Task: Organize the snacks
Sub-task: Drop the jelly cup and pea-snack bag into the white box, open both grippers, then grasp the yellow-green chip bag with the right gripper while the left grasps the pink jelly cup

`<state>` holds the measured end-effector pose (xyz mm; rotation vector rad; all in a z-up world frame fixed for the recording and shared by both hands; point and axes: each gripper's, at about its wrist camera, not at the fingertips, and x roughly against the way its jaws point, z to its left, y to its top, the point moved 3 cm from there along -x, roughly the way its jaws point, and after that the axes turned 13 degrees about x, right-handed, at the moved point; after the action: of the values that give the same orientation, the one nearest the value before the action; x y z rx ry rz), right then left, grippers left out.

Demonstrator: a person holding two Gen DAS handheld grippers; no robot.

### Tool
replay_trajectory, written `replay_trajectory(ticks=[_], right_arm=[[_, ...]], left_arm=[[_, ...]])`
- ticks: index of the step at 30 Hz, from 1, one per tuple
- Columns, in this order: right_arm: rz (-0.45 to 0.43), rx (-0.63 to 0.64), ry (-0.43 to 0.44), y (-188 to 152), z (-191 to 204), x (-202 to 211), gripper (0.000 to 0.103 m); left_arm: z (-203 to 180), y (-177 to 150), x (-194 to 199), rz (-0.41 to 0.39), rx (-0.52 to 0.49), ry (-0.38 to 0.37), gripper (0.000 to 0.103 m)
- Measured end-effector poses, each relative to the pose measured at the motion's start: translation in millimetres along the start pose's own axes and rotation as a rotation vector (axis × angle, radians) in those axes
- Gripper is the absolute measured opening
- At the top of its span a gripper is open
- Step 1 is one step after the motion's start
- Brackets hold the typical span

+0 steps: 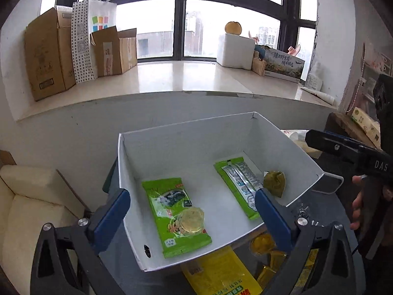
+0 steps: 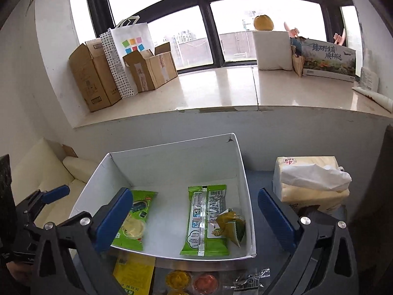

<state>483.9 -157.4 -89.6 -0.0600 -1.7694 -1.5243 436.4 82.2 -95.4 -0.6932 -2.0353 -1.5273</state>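
Observation:
A white open box (image 1: 186, 135) (image 2: 172, 147) stands on a dark table. In it lie a green snack packet (image 1: 172, 211) (image 2: 138, 209) with a round clear jelly cup (image 1: 191, 220) (image 2: 133, 226) on it, a second green packet face down (image 1: 242, 186) (image 2: 206, 218), and a small olive-green wrapped snack (image 1: 273, 183) (image 2: 231, 223). My left gripper (image 1: 191, 213) is open and empty over the box's near edge. My right gripper (image 2: 196, 218) is open and empty over the box too. A yellow packet (image 1: 221, 275) (image 2: 133, 272) and jelly cups (image 2: 194, 280) lie on the table in front of the box.
A tissue pack (image 2: 312, 182) stands right of the box. A cream sofa (image 1: 32, 209) is at the left. Behind is a wall with a window sill (image 1: 184, 78) holding cardboard boxes (image 1: 46, 54), a paper bag and a white foam box (image 1: 235, 49).

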Motion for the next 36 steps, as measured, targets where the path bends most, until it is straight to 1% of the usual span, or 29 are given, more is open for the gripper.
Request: replay_trajectory(ticks=[3, 6, 8, 10, 13, 14, 17, 20, 22, 25, 29, 31, 36], right_arm=[[-0.013, 0.010, 0.012, -3, 1, 11, 0.103], [-0.023, 0.038, 0.016, -13, 8, 29, 0.103], [-0.011, 0.047, 0.020, -25, 14, 42, 0.103], [-0.002, 0.047, 0.046, -42, 21, 57, 0.103], [0.016, 0.078, 0.043, -75, 34, 81, 0.103], [0.020, 0.092, 0.039, -87, 38, 89, 0.103], [0.035, 0.099, 0.042, -122, 48, 109, 0.103], [0.043, 0.087, 0.054, -156, 55, 126, 0.103], [0.061, 0.086, 0.045, -176, 59, 131, 0.103], [0.090, 0.065, 0.062, -192, 54, 129, 0.103], [0.116, 0.052, 0.069, -190, 46, 110, 0.103], [0.125, 0.047, 0.085, -185, 43, 94, 0.103], [0.189, 0.020, 0.139, -172, 34, 44, 0.103]], left_arm=[[1, -4, 4, 0.000, 0.008, 0.017, 0.103], [0, -10, 17, -0.010, 0.016, 0.016, 0.103], [-4, -17, 29, -0.020, 0.016, 0.009, 0.103], [-7, -29, 44, -0.029, 0.014, 0.002, 0.103], [-11, -54, 68, -0.049, 0.019, -0.018, 0.103], [-14, -66, 78, -0.047, 0.024, -0.043, 0.103], [-18, -98, 98, -0.023, 0.035, -0.078, 0.103], [-20, -136, 112, 0.011, 0.047, -0.069, 0.103], [-19, -158, 118, 0.024, 0.046, -0.050, 0.103], [-18, -189, 126, 0.061, 0.061, -0.045, 0.103], [-19, -216, 131, 0.097, 0.060, -0.034, 0.103], [-21, -219, 133, 0.104, 0.051, -0.030, 0.103], [-21, -220, 137, 0.102, 0.043, -0.027, 0.103]])
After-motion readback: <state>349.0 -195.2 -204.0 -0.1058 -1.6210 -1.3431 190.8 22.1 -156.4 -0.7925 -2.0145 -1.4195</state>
